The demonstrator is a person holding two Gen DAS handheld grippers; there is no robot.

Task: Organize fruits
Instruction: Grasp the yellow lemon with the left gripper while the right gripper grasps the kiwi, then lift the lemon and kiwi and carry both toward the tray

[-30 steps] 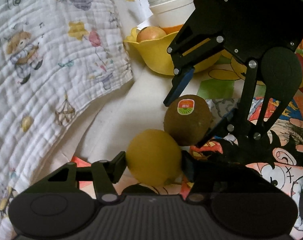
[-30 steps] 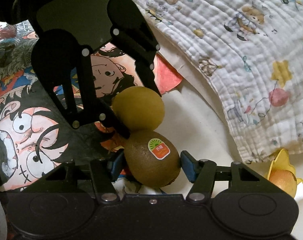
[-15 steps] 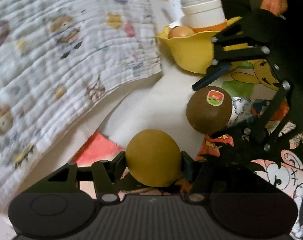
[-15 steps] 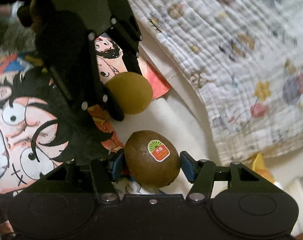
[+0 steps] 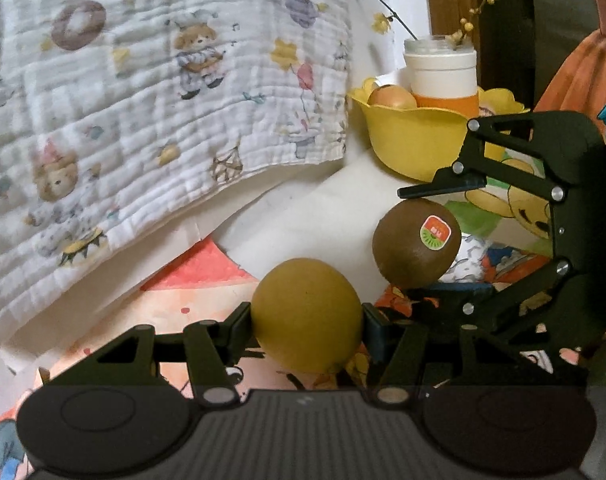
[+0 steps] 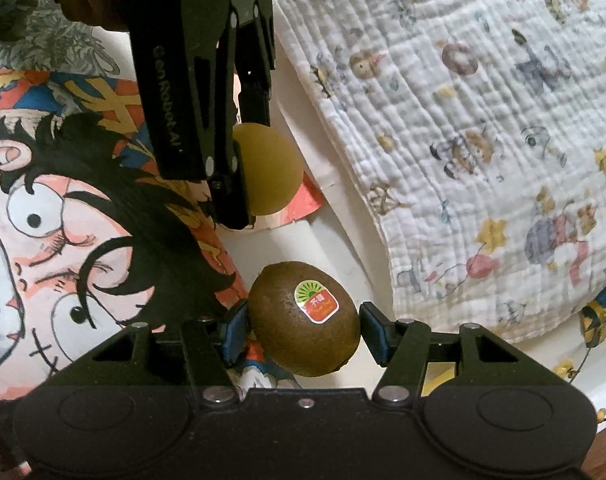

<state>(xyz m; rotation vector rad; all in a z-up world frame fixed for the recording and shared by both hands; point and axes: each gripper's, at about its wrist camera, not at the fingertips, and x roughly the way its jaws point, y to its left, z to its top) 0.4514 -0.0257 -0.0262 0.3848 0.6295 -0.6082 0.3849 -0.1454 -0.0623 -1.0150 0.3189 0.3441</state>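
My left gripper (image 5: 306,322) is shut on a yellow-green round fruit (image 5: 306,316) and holds it above the cartoon-print cloth. My right gripper (image 6: 303,326) is shut on a brown kiwi (image 6: 303,318) with a red and green sticker. In the left wrist view the kiwi (image 5: 417,242) hangs to the right between the right gripper's fingers. In the right wrist view the yellow-green fruit (image 6: 269,176) sits in the left gripper further back. A yellow bowl (image 5: 415,136) holding an apple (image 5: 391,97) stands at the back right.
A white quilt with cartoon animals (image 5: 143,92) lies to the left of the bowl and also shows in the right wrist view (image 6: 483,120). A white and orange jar (image 5: 443,76) with dried twigs stands behind the bowl. The cartoon-print cloth (image 6: 63,216) covers the surface below.
Both grippers have lifted their fruits off the surface and drawn apart. The two fruits touched a second ago and are now separate. The yellow bowl looks nearer and more level in the left wrist view.
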